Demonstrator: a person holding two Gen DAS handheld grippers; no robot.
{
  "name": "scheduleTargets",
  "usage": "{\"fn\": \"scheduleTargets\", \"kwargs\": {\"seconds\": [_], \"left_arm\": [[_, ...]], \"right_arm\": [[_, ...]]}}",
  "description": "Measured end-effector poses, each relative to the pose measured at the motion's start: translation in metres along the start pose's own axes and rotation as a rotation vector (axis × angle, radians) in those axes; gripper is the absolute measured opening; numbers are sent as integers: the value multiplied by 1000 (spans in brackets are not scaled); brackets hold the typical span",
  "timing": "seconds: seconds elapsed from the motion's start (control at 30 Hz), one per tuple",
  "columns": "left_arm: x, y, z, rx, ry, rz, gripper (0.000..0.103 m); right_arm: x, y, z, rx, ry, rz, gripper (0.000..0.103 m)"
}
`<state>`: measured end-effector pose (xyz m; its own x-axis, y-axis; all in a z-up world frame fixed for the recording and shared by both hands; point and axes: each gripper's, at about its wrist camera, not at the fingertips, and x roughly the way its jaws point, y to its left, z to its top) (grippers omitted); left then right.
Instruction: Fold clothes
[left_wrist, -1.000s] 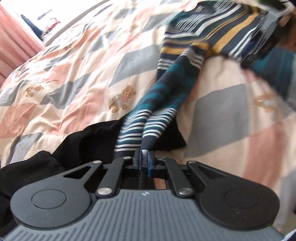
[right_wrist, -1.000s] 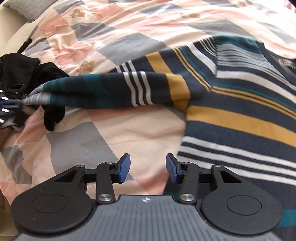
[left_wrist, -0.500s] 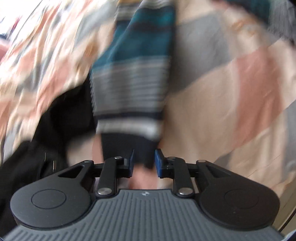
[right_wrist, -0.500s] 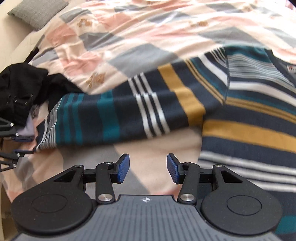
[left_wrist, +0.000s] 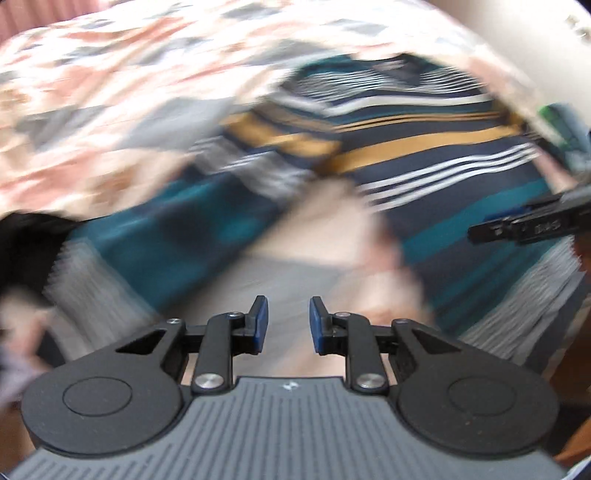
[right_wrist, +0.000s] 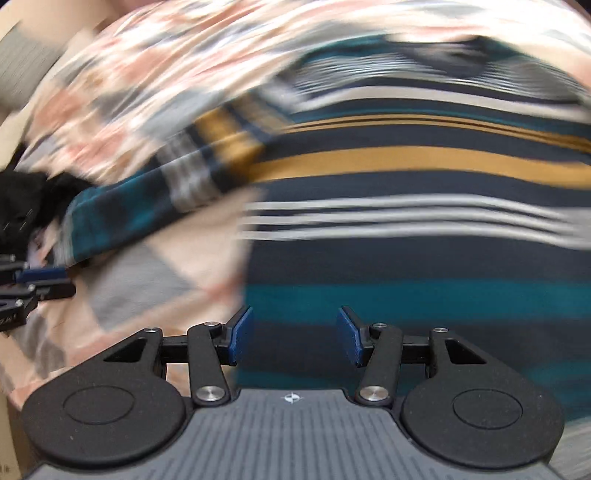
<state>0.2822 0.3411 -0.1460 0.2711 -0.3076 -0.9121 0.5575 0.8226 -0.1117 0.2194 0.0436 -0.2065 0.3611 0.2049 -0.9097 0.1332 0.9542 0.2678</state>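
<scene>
Both claws stand apart, empty: left claw (left_wrist: 284, 319) over the bed's quilt (left_wrist: 295, 269), right claw (right_wrist: 293, 334) over the striped sweater (right_wrist: 424, 258). Its sleeve (right_wrist: 155, 210) stretches toward ten o'clock, touching black clothing (right_wrist: 22, 206); a blurred, hasty grab could snag both.

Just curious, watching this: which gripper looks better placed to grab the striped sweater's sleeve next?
Probably the left gripper: it is open near the sleeve, while the open right gripper sits over the striped sweater body.
</scene>
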Motion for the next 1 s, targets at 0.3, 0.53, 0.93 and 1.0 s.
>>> {"fn": "scheduleTargets", "kwargs": {"seconds": [0.3,0.53,0.93,1.0], "left_arm": [[52,-201,53,212,-47,-86,20],[109,-352,77,77,-18,-45,20],[141,-498,148,144,13,-3,29],[142,-505,152,145,22,18,29]], "right_arm": [[-136,-254,-74,233,-180,-235,47],[-201,-472,-106,296,-275,-317,43],[-212,-607,-57,143,-357,-61,3],[-235,-610,-44,152,-380,17,3]]}}
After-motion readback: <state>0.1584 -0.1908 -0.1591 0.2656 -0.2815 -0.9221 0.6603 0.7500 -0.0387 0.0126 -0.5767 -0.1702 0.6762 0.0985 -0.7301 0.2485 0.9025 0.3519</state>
